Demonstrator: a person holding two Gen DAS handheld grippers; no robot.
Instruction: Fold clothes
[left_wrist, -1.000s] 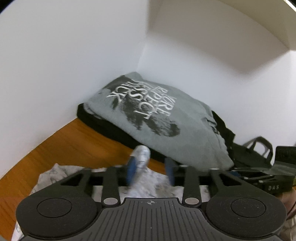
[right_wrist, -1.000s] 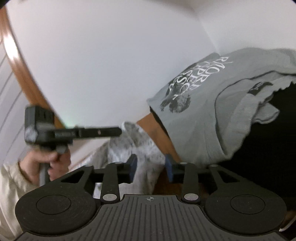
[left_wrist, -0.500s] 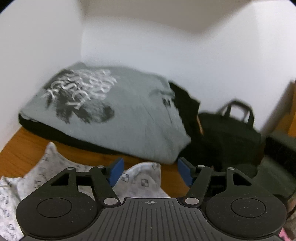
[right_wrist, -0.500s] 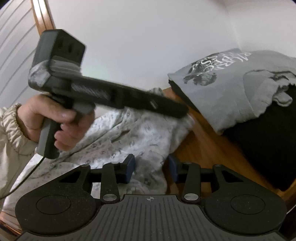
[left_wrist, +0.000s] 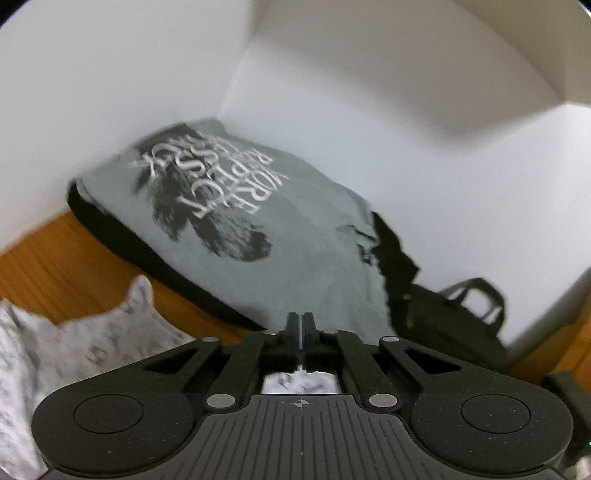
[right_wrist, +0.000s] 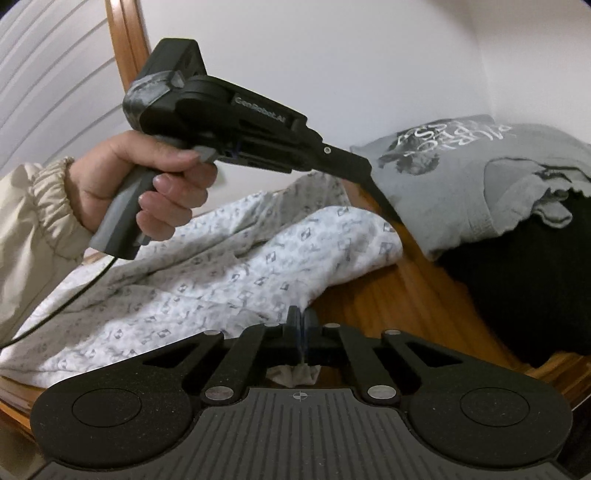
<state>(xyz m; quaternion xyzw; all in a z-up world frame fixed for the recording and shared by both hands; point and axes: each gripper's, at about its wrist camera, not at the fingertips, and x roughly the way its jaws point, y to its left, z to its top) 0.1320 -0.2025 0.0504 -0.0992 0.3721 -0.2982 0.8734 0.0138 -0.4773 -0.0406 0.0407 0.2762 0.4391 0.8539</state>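
Both pairs of fingers, spread a second ago, have closed. Left gripper (left_wrist: 303, 325) pinches the white patterned garment (left_wrist: 74, 347), cloth showing behind its pads. Right gripper (right_wrist: 302, 325) pinches that garment's near-right edge. Garment lies crumpled on the wooden surface (right_wrist: 388, 295), left of the folded grey T-shirt (right_wrist: 443, 184) atop black clothing (right_wrist: 517, 288).

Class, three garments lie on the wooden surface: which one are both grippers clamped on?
The white patterned garment. The right gripper and left gripper each pinch its cloth, while the grey printed T-shirt and the black garment beneath it lie untouched.
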